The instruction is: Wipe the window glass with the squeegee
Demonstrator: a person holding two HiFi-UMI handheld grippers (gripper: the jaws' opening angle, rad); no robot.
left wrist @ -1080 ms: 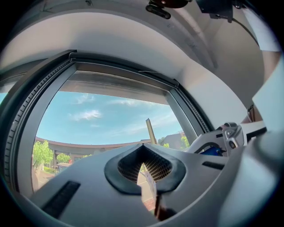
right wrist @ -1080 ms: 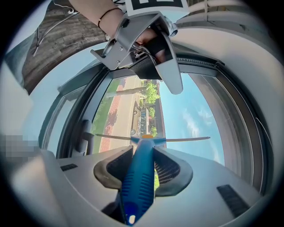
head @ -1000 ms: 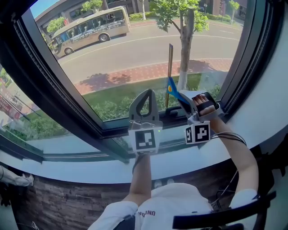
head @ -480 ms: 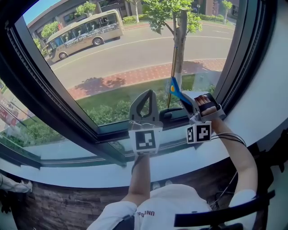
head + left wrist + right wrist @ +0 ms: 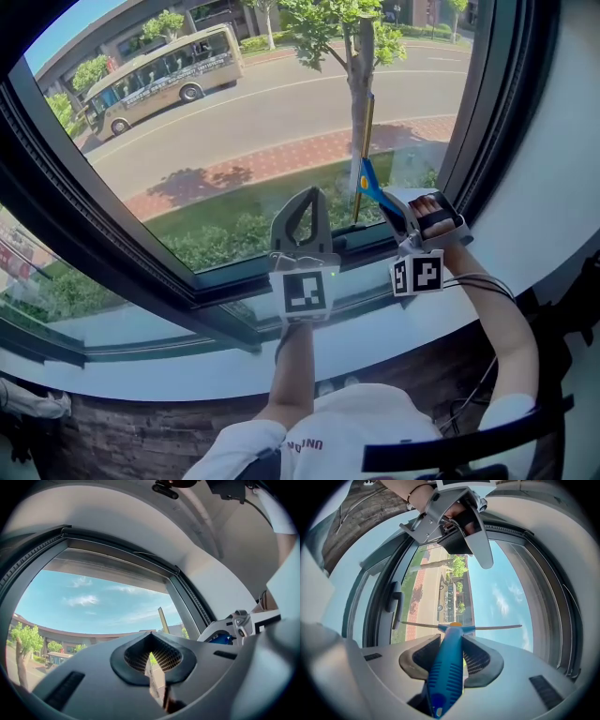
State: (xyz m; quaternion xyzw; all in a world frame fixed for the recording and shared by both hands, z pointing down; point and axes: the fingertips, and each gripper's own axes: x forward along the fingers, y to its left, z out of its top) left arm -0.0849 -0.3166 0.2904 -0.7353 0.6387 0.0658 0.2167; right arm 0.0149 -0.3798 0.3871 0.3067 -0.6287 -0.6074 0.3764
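Upper-floor room, big window (image 5: 281,159) (street (image 5: 309,103), bus (image 5: 159,80) below)

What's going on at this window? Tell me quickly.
A person at the window holds a gripper in each hand. The right gripper is shut on the blue handle of the squeegee, whose blade is up at the window glass near the right-hand frame. The left gripper is shut and empty, raised beside it above the white sill. Whether the blade presses on the glass can't be told.
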